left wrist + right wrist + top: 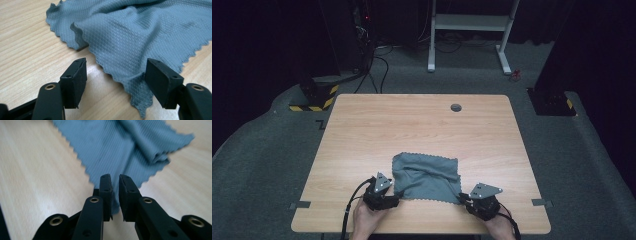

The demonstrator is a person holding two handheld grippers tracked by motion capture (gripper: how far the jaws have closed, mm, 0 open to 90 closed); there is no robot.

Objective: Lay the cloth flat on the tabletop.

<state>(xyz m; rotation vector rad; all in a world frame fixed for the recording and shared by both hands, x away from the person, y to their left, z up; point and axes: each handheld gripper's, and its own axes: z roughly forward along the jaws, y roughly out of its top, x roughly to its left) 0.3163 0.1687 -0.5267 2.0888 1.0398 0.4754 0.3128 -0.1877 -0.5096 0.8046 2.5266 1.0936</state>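
Note:
A grey waffle-weave cloth (427, 177) with scalloped edges lies rumpled on the wooden table (362, 130), near its front edge. My left gripper (393, 199) sits at the cloth's near left corner. In the left gripper view it (116, 65) is wide open, with that corner (136, 92) lying flat on the table between its jaws. My right gripper (464, 200) is at the near right corner. In the right gripper view it (115, 178) has its jaws drawn almost together, with the cloth's corner (115, 202) running down between them. That view is blurred.
A small dark round grommet (456, 107) sits near the table's far edge. Grey carpet surrounds the table, with a white desk frame (469, 30) and cables (377, 65) beyond it. Tape tabs (542, 202) mark the table's sides.

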